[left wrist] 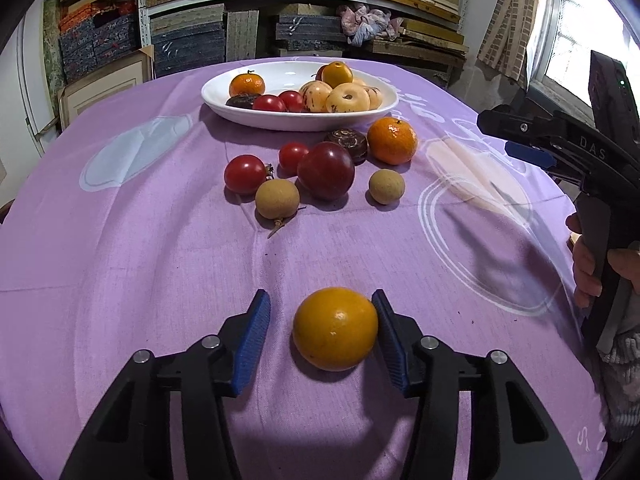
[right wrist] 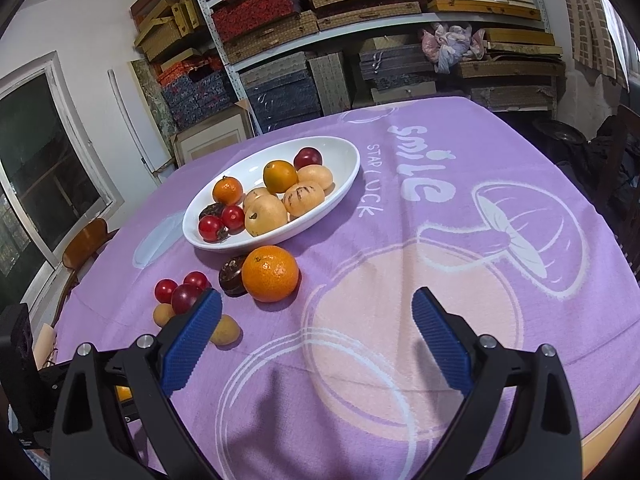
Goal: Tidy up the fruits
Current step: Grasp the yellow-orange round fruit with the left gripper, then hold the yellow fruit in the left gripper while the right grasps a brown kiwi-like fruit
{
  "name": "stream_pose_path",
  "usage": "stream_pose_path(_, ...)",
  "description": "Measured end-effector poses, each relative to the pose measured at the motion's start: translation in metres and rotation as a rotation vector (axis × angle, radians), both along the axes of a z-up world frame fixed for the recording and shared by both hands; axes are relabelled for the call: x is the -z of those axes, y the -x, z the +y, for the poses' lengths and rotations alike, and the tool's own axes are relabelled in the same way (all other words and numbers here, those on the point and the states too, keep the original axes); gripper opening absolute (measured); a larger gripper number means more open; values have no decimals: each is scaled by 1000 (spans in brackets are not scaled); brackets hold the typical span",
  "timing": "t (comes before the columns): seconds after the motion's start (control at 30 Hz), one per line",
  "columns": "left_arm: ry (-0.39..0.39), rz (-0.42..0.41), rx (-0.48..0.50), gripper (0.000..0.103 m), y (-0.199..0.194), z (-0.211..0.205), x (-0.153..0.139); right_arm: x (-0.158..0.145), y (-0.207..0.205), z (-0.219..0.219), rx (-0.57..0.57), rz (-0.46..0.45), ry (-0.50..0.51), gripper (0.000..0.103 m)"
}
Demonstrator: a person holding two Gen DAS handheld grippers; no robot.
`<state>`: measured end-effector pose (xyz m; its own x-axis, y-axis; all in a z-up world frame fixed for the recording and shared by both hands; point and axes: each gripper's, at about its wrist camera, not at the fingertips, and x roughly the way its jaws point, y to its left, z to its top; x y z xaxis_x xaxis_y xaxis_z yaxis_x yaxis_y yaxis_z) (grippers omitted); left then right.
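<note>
The yellow-orange fruit [left wrist: 335, 329] lies on the purple cloth [left wrist: 160, 240] of the tabletop, between the two blue pads of the left claw [left wrist: 320, 304]. The right-hand pad [left wrist: 390, 340] touches or all but touches the fruit's side; the left-hand pad [left wrist: 252, 344] stands apart from it with a strip of cloth showing between. The left claw is thus partly spread around the fruit, not pinching it

Farther off on the cloth sits a loose cluster: a dark red plum [left wrist: 326, 170], two small red tomatoes [left wrist: 245, 174] [left wrist: 293, 156], two tan round fruits [left wrist: 277, 199] [left wrist: 386, 186], a dark brown fruit [left wrist: 347, 143] and a tangerine [left wrist: 392, 140]. Behind them the white oval dish [left wrist: 304, 120] holds more fruit: a tangerine, small tomatoes, pale cream fruits and another yellow-orange one

The right claw [right wrist: 316, 320] hangs over a bare part of the cloth with its pads spread wide and nothing between them; its left pad [right wrist: 192, 344] overlaps the loose cluster in its own view, with the tangerine [right wrist: 270, 273] just beyond. In the left wrist view it shows at the right edge, held by a hand [left wrist: 588, 268] on its grip. Shelves of stacked boxes [right wrist: 360, 20] fill the wall behind the tabletop
</note>
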<state>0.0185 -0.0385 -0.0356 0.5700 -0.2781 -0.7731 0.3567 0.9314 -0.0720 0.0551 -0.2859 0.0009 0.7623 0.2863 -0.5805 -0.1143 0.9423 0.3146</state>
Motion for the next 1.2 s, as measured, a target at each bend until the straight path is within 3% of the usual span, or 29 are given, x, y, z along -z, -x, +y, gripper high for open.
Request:
stream_pose_path(0.27, 7, -1, 5, 46, 8, 6, 0, 1, -1, 4, -27, 6, 15, 94)
stream_pose_path(0.33, 9, -7, -5, 38, 7, 7, 1, 2, -1, 11, -51, 6, 38, 94)
stream_pose_path(0.6, 41, -10, -32, 37, 3, 13, 0, 9, 5, 50, -181, 11, 156, 93)
stream_pose_path(0.83, 42, -35, -123, 37, -2, 33, -5, 23, -5, 83, -264, 75, 232, 70)
stream_pose_path(1.0, 49, -23, -135, 37, -5, 38, -7, 33, -21, 102, -308, 135, 258, 52)
stream_pose_path(1.2, 52, -15, -136, 37, -6, 39, -5, 34, -30, 108, -306, 144, 239, 51)
